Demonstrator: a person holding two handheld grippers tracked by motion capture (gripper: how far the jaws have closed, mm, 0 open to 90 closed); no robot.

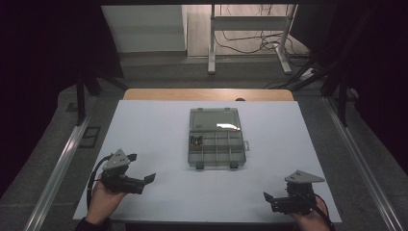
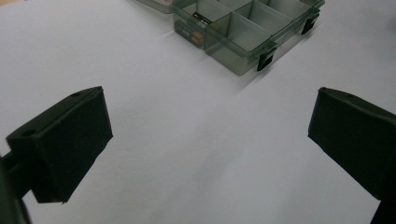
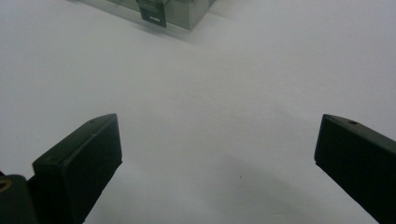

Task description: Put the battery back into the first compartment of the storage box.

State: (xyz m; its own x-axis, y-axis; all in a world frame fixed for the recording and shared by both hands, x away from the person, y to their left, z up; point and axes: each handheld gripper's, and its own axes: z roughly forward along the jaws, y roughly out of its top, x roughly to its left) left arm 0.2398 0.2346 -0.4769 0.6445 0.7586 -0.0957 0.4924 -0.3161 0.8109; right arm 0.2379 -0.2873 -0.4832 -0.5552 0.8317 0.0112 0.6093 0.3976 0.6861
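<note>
Step in hand, as I judge it: the approach, before any contact. The translucent grey plastic compartment box [image 1: 216,144] sits at the middle of the white table sheet [image 1: 144,130], its clear lid [image 1: 214,119] folded back flat toward 12 o'clock. A few small dark cylindrical items, possibly batteries [image 1: 195,141], lie in the far-left cell; the other cells look empty from the high view.

My left gripper [image 1: 143,168] rests at about 8 o'clock from the box, well apart from it, pointing toward it. Its jaws stand wide apart with nothing between them but bare sheet. In the left gripper view the box [image 2: 243,32] lies ahead at roughly 1 o'clock, its two dark front latches [image 2: 265,59] facing me.

My right gripper [image 1: 270,201] rests at about 4 o'clock from the box, also well apart, jaws spread fully, holding and touching nothing. In the right gripper view only the near box corner [image 3: 173,11] shows, at 11 o'clock.

Next move, my estimate: bring one gripper forward to the box, either to steady its front wall or to reach the lid edge; the low walls call for a shallow, level approach.
</note>
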